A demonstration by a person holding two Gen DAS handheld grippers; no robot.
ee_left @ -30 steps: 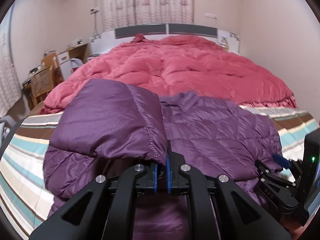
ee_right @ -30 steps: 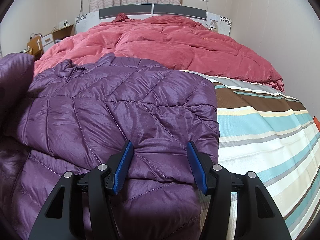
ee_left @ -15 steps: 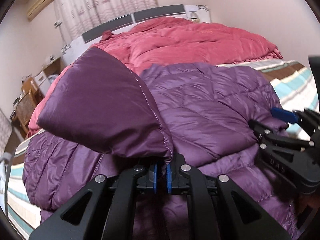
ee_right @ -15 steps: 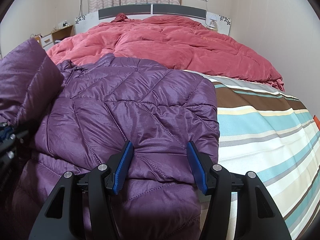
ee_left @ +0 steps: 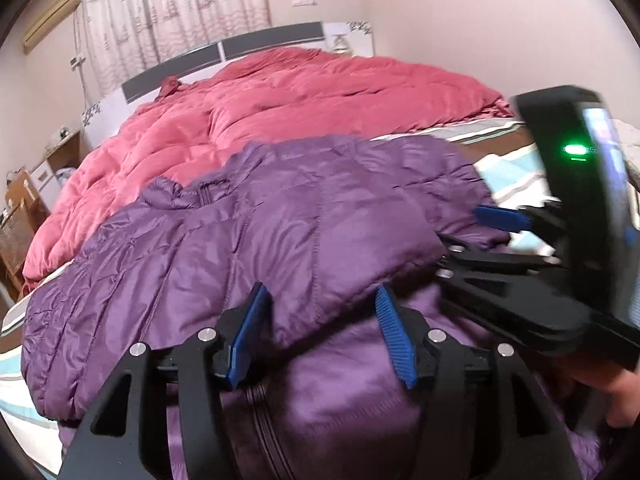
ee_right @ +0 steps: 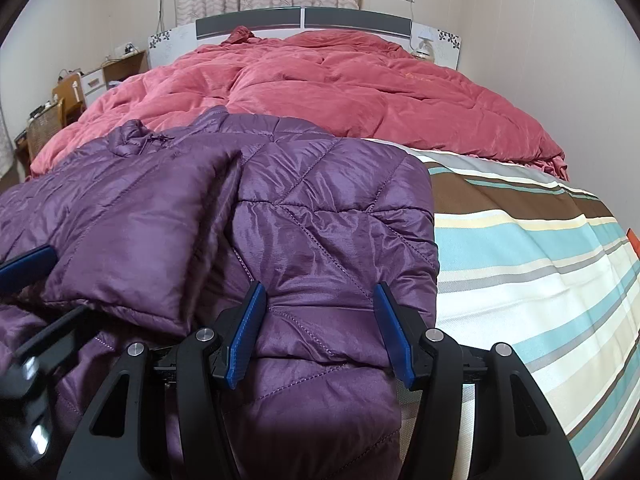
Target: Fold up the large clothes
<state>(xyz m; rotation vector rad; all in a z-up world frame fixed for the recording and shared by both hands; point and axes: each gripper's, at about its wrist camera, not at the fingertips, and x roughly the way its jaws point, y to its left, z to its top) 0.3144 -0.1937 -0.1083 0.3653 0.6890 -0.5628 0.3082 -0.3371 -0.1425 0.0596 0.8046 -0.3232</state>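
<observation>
Sleeve laid across the purple jacket, both hand-held grippers released.

The jacket lies on the bed's striped sheet, in front of the red quilt. The left hand-held gripper has just been opening; its blue pads stand apart over the folded-in sleeve, not pressing it. The right hand-held gripper is also released, above the jacket's right edge. To fold well, I think one should smooth the sleeve flat before taking the next edge.
</observation>
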